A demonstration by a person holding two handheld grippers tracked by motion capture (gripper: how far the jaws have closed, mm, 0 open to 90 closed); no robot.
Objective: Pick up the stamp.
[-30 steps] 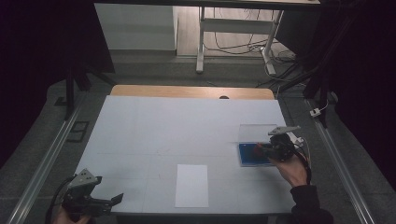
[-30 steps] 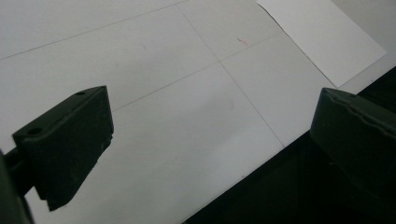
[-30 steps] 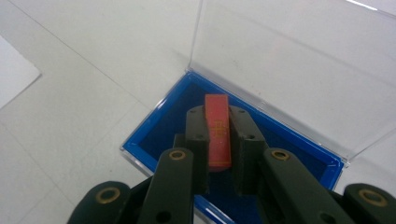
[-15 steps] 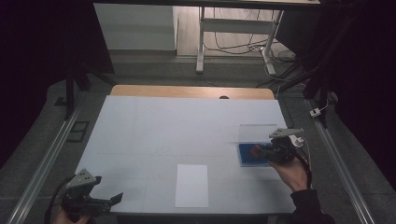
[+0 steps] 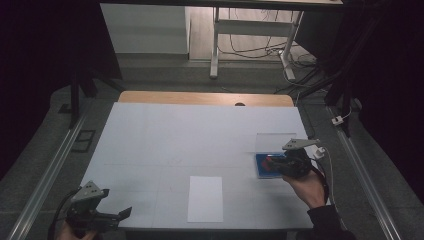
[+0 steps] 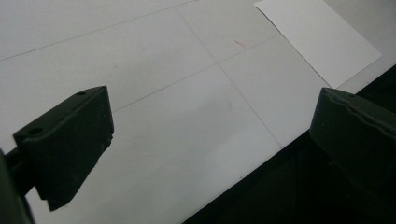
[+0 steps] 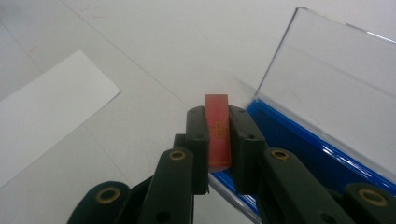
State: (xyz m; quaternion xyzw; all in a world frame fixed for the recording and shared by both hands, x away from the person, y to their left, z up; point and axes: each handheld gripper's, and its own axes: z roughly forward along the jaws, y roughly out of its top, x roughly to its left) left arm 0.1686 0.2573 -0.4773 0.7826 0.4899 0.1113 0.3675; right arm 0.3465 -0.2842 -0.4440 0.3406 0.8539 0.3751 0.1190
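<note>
A: How is the right tool (image 7: 218, 140) set?

B: Its jaws are closed on a small red block (image 7: 218, 132), which is held upright between the pads. Just beside and behind the tool tips, a blue case (image 7: 299, 144) with a raised clear lid (image 7: 336, 93) is seen on the tabletop (image 5: 175, 135).

A: And the left tool (image 6: 210, 140)?

B: Its jaws are spread wide, with nothing gripped. Ahead of it, a white sheet (image 6: 317, 37) is seen lying flat.
</note>
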